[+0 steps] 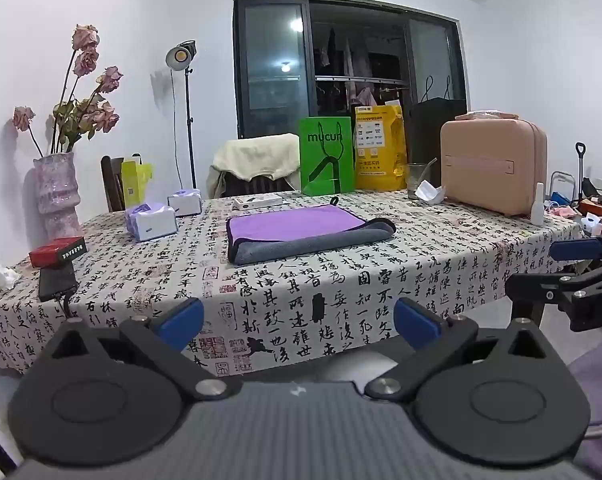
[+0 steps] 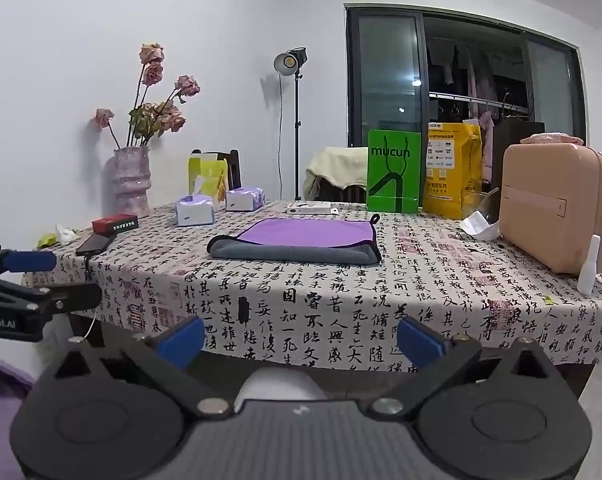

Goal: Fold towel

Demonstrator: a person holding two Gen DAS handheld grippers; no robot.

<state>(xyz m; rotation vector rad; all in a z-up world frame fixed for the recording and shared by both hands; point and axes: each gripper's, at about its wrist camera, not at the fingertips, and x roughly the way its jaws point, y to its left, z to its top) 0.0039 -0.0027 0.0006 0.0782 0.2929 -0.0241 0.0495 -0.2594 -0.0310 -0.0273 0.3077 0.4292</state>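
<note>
Meanwhile, the towel (image 1: 307, 233) lay folded on the worktop (image 1: 381, 280), purple face up with a grey layer showing along its near edge, and it served as the anchor for everything else. Well short of the towel, off the worktop's near edge, the left tool (image 1: 299, 322) hung with its blue pads (image 1: 181, 320) spread wide and nothing between them. The right tool (image 2: 301, 340) was likewise held back from the towel, its fingers parted and empty. Behind the towel stood a green bag (image 1: 327, 160) and a yellow bag (image 1: 379, 148), with a white flat box (image 1: 258, 201) just beyond the towel's far edge. To the towel's left sat two tissue packs (image 1: 151, 222) and a vase of dried roses (image 1: 57, 190); to its right stood a pink case (image 1: 493, 166).
</note>
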